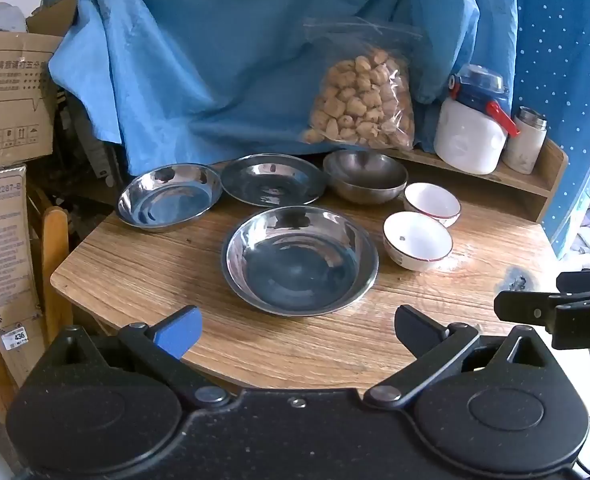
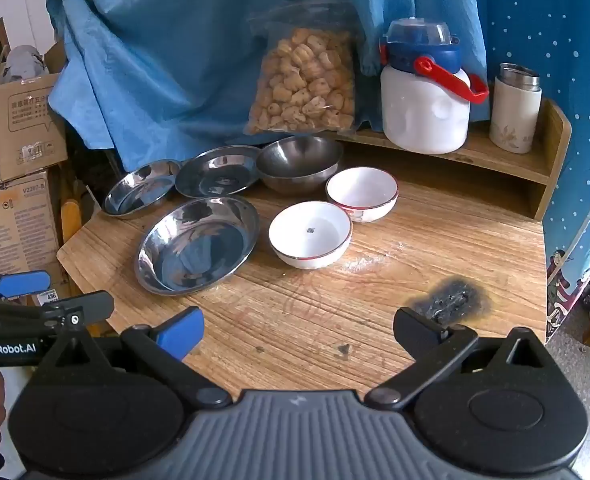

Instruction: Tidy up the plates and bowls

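Three steel plates are sitting on the wooden counter (image 2: 335, 304): the nearest plate (image 1: 299, 261) in front, the left plate (image 1: 169, 197) and the middle plate (image 1: 273, 179) behind it. A steel bowl (image 1: 365, 176) is standing just right of the middle plate, with two white bowls (image 2: 311, 234) (image 2: 362, 193) nearer. The left gripper (image 1: 297, 330) and the right gripper (image 2: 297, 330) are both hovering with jaws spread wide, gripping nothing. A bag of snacks (image 2: 305, 84) is leaning behind.
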Tool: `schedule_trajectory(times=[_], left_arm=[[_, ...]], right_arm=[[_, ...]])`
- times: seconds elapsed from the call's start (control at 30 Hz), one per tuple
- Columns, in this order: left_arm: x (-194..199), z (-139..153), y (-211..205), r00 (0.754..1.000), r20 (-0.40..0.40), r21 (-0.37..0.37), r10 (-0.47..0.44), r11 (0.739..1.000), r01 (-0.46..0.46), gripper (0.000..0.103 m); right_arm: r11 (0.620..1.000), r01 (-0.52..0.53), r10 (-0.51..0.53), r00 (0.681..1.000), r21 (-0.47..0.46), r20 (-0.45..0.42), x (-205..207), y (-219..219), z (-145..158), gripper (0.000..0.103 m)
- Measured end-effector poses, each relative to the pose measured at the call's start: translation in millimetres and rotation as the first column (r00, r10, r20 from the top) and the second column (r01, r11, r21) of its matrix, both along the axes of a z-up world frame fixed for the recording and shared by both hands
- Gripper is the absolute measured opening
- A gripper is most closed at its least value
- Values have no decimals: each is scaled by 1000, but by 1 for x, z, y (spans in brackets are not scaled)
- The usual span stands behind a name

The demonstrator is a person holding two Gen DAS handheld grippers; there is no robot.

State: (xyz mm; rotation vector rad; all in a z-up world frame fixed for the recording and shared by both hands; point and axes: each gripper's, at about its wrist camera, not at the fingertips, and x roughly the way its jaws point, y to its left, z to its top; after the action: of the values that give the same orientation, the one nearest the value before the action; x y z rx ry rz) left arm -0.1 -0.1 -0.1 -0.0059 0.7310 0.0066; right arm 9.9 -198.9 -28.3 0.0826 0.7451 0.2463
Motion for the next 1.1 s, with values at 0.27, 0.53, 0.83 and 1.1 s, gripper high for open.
schedule_trajectory(times=[0.27, 0.53, 0.83, 1.1], left_arm=[[-1, 1, -2, 1000, -2, -2, 2, 1000, -2, 102], [1, 2, 7, 1000, -4, -5, 1, 1000, -1, 102], [1, 1, 7, 1000, -3, -10, 3, 1000, -3, 102], [1, 2, 12, 1000, -4, -11, 3, 1000, -3, 102]], right_arm=[[1000, 5, -5, 1000, -2, 2, 2, 1, -1, 103], [1000, 7, -7, 1000, -2, -3, 1, 3, 0, 103], [1000, 7, -7, 1000, -2, -3, 1, 2, -1, 103], [1000, 6, -6, 1000, -1, -4, 1, 1, -2, 103]])
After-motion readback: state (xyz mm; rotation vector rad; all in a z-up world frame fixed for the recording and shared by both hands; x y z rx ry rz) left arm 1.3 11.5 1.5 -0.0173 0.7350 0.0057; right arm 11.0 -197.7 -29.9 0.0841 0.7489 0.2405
